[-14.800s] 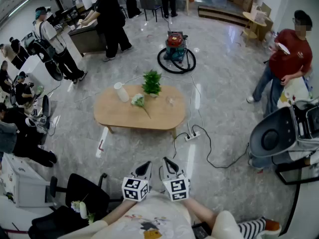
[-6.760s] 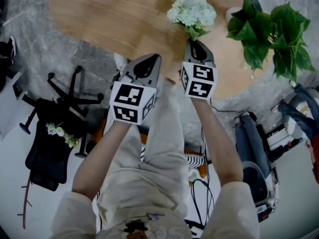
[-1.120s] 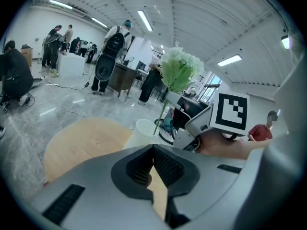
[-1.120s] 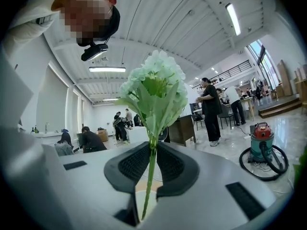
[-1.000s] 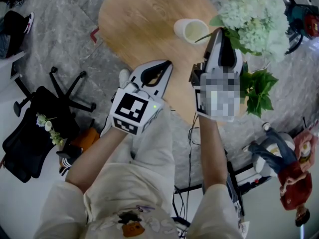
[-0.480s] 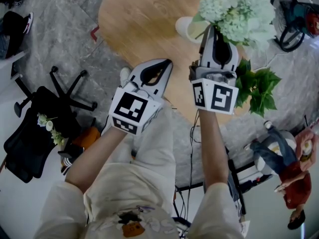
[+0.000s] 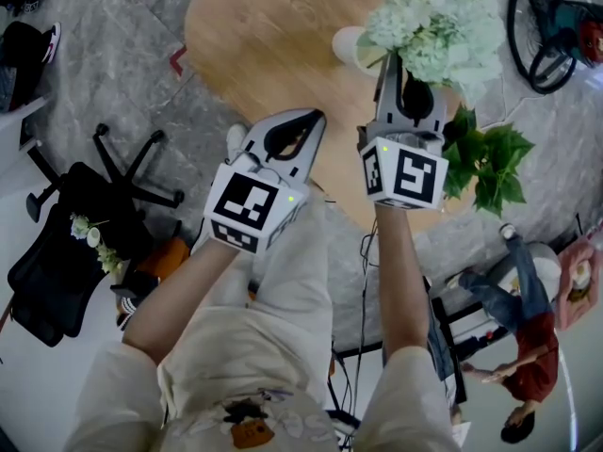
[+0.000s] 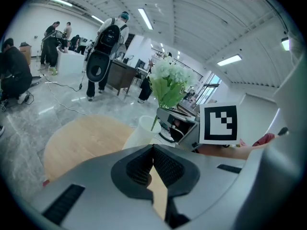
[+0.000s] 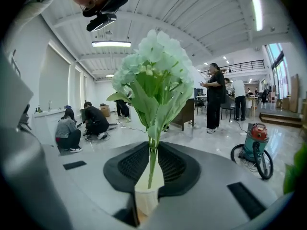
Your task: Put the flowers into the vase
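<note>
Right claw (image 7: 401,64): jaws closed on the thin green stem of the flowers (image 7: 435,24). In the right gripper view the stem runs upright through the pinch of the claw (image 9: 152,146). The pale green-white bloom (image 9: 153,73) stands above the jaw tips.

Vase (image 7: 351,47): white, upright on the wooden table (image 7: 264,36), just left of the right claw's tips in the head view. In the right gripper view it shows through the gap under the jaws (image 9: 145,200), directly below the pinch. The stem's lower end comes down to its mouth. Cannot tell whether the tip is inside the rim.

Left claw (image 7: 316,118): jaws closed tip to tip, nothing between them (image 8: 153,148). It sits beside the right claw, over the near edge of the table. From it, the vase (image 8: 145,128) stands ahead and slightly left, with the flowers above.

Leafy green plant (image 7: 485,163): right of the right claw, at the table's edge. Black office chair (image 7: 66,243): on the floor, well left of the left claw.
</note>
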A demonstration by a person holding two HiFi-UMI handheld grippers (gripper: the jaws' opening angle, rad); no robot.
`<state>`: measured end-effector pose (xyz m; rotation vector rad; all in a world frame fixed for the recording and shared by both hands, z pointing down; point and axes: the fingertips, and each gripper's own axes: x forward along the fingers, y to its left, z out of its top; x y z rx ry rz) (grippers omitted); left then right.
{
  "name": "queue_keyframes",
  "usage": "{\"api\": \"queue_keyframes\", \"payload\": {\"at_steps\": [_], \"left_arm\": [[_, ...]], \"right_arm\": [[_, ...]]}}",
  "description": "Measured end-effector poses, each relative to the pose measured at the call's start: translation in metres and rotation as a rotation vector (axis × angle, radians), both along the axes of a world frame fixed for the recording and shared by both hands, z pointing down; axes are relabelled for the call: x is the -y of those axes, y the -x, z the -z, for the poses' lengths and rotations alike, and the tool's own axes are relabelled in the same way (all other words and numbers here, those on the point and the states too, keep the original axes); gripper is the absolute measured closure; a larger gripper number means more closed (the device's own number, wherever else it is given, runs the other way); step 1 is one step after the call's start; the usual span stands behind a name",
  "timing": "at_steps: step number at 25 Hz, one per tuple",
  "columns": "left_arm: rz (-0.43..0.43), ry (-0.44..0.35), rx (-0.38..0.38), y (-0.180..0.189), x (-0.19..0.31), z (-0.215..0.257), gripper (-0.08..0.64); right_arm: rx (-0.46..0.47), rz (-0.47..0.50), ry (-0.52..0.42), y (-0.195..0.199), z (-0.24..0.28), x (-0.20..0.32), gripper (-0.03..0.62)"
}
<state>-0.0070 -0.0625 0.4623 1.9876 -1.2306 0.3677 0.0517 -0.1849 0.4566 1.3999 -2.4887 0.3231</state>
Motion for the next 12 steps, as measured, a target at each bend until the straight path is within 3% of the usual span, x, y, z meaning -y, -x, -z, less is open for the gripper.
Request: {"api": "queue_keyframes", "payload": {"at_steps": [12], "left_arm": [[-0.009,-0.009,-0.012,0.000,-0.013,0.007,0.551]], "right_arm": [[-0.146,0.045,0.107,0.007,-0.015,-0.022,0.551]]}}
